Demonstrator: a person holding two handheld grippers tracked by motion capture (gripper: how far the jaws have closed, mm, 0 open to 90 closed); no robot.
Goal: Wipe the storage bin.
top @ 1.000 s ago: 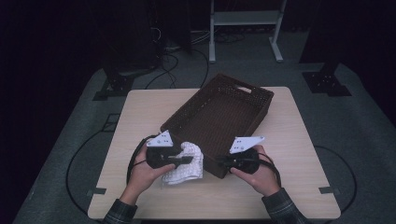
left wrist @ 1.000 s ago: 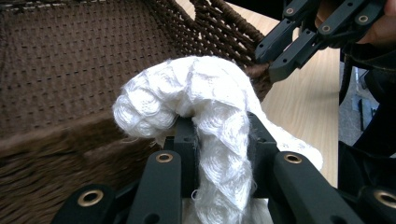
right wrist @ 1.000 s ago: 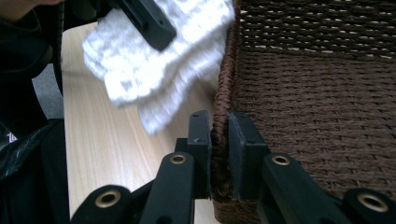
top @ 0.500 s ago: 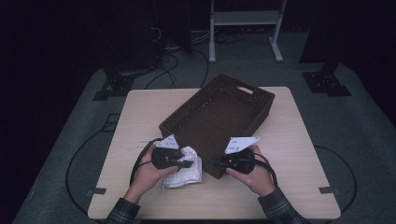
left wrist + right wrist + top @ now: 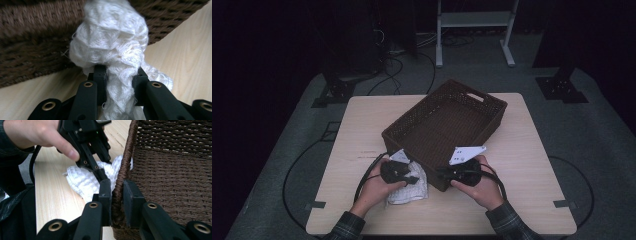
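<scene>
A dark brown woven basket (image 5: 447,125) stands tilted across the middle of the wooden table. A white knitted cloth (image 5: 409,187) lies bunched on the table against the basket's near-left corner. My left gripper (image 5: 409,179) is shut on the cloth (image 5: 112,52), a thick fold squeezed between its pads, right beside the basket wall (image 5: 30,50). My right gripper (image 5: 443,174) is shut on the basket's near corner rim (image 5: 120,187), one jaw outside and one inside the wall. In the right gripper view the left gripper (image 5: 101,173) and the hand holding it press down into the cloth (image 5: 82,182).
The table's pale wooden top (image 5: 362,130) has free room at the left and along the right edge (image 5: 532,150). Black cables (image 5: 367,175) trail from both grippers. A white metal stand (image 5: 472,30) and dark equipment stand on the floor behind the table.
My left gripper has come down with the cloth, which now rests bunched on the table beside the basket. The right gripper has stayed on the basket's corner.
</scene>
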